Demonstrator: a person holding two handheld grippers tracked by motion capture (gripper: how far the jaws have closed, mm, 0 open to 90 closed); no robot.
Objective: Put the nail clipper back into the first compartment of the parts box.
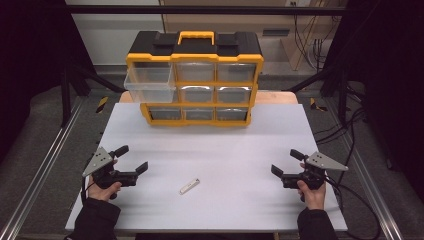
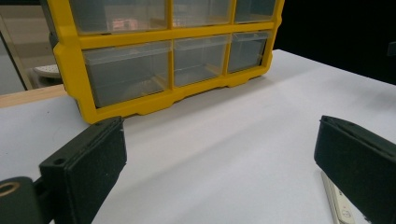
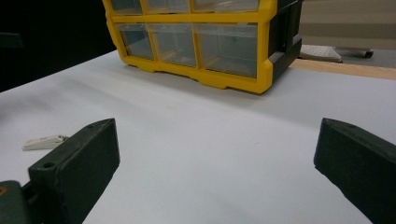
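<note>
1. The left tool (image 1: 134,158) rests low near the table's (image 1: 240,140) left edge, jaws spread wide with nothing between them.
2. The right tool (image 1: 285,162) sits near the right edge, jaws equally wide and empty.
3. A small white clip (image 1: 189,186) lies flat between the two, nearer the left tool (touching neither), towards the front edge.
4. The yellow drawer cabinet (image 1: 195,80) stands at the far edge, its top-left drawer (image 1: 149,84) pulled out; bare white surface lies between it and both tools.
</note>
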